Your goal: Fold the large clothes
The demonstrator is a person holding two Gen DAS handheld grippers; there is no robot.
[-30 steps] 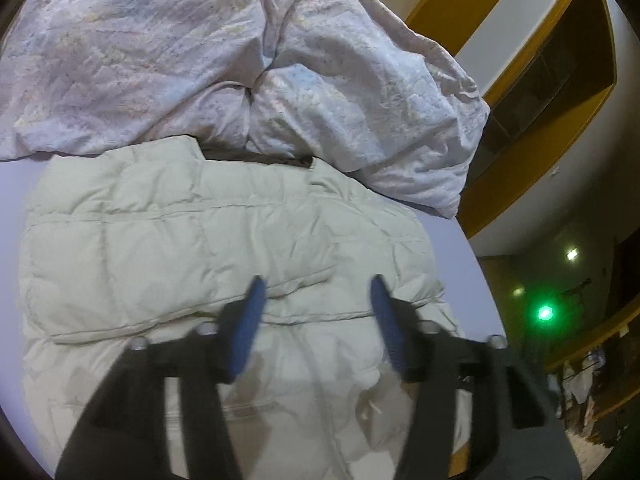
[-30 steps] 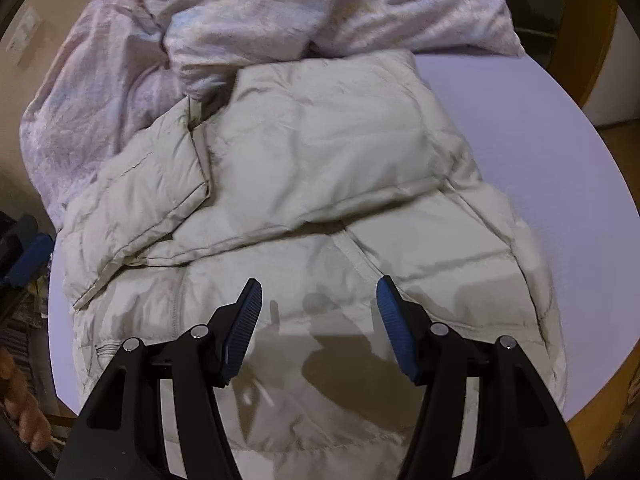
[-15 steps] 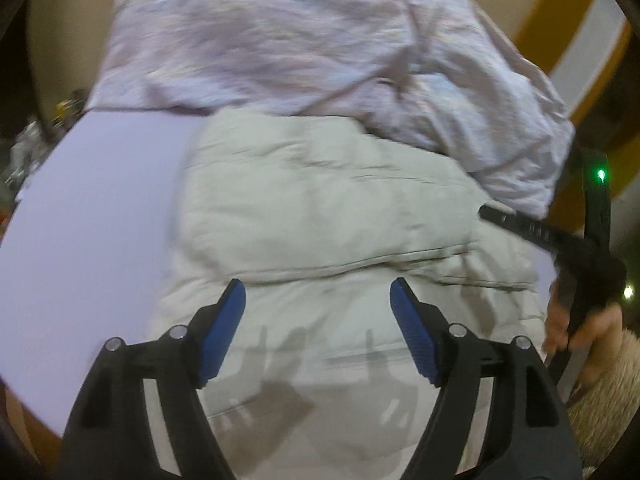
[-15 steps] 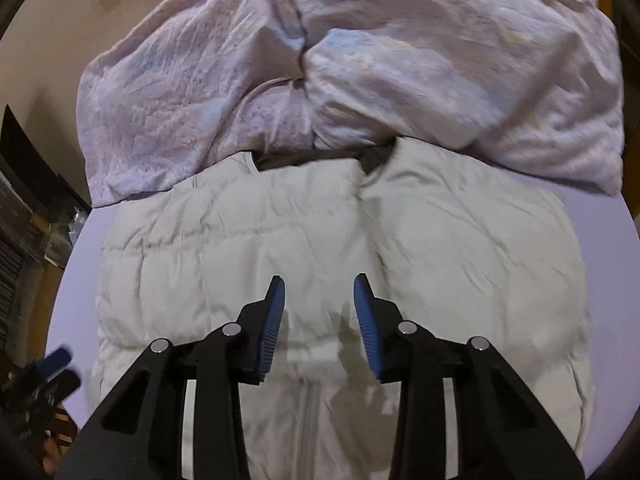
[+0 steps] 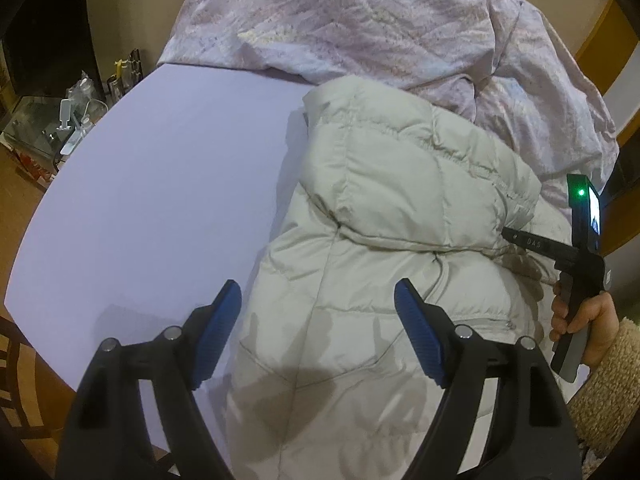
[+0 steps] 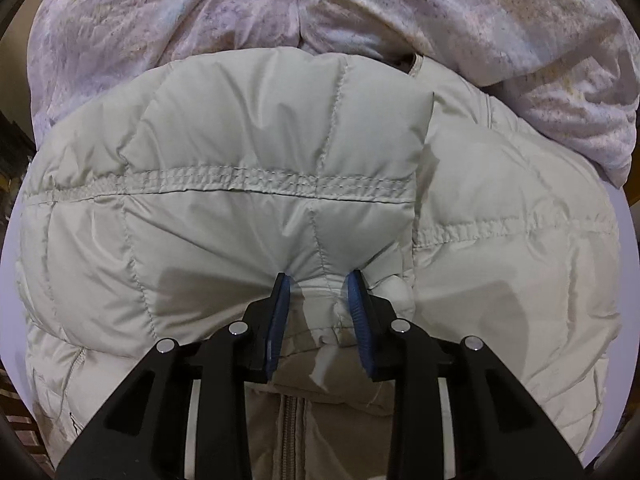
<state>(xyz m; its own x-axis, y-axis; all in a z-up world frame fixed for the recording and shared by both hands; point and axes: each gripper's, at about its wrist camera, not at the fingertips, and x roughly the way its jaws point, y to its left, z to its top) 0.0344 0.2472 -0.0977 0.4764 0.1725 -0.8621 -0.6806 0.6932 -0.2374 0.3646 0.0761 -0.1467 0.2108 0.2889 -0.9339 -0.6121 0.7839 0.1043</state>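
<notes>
A cream quilted down jacket (image 5: 400, 216) lies on the lavender bed sheet (image 5: 160, 184), with a sleeve folded across its body. My left gripper (image 5: 318, 320) is open and empty, hovering over the jacket's left edge. My right gripper (image 6: 318, 292) is shut on the edge of the folded sleeve (image 6: 280, 208), pinching a fold of fabric between its blue pads. In the left wrist view the right gripper's body (image 5: 576, 248) and the hand holding it appear at the jacket's right side, its fingertips hidden by the fabric.
A crumpled pink patterned duvet (image 5: 380, 28) is piled along the far side, touching the jacket's top; it also fills the top of the right wrist view (image 6: 360, 16). A cluttered side table (image 5: 60, 128) stands beyond the bed's left edge.
My right gripper moved down onto the jacket and closed on the sleeve edge. My left gripper swung leftward toward the jacket's left edge and stayed open.
</notes>
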